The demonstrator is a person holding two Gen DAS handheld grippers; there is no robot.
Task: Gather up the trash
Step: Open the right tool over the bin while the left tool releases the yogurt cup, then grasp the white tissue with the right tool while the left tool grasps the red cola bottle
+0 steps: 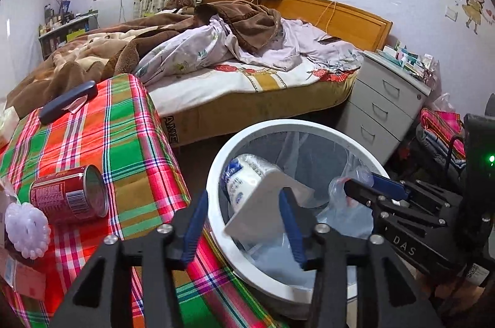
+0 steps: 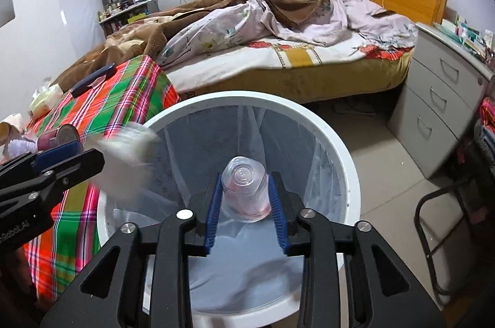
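Note:
A white round trash bin (image 1: 216, 222) with a clear liner stands beside the plaid-covered table (image 1: 130, 148). My left gripper (image 1: 244, 219) is open over the bin's rim; a white carton (image 1: 263, 188) with blue print is falling loose between its fingers. In the right wrist view the carton is a blur (image 2: 126, 157) at the bin's left edge (image 2: 247, 102). My right gripper (image 2: 246, 204) is shut on a clear plastic cup (image 2: 244, 188) with reddish residue, held over the bin's mouth; it also shows in the left wrist view (image 1: 359, 188).
On the plaid table lie a red can (image 1: 71, 195) on its side, a white frilly plastic piece (image 1: 27, 230), a dark flat case (image 1: 68, 102) and tissue packs. A bed (image 1: 247, 71), a grey drawer unit (image 1: 380, 105) and a black chair frame (image 2: 439, 222) surround the bin.

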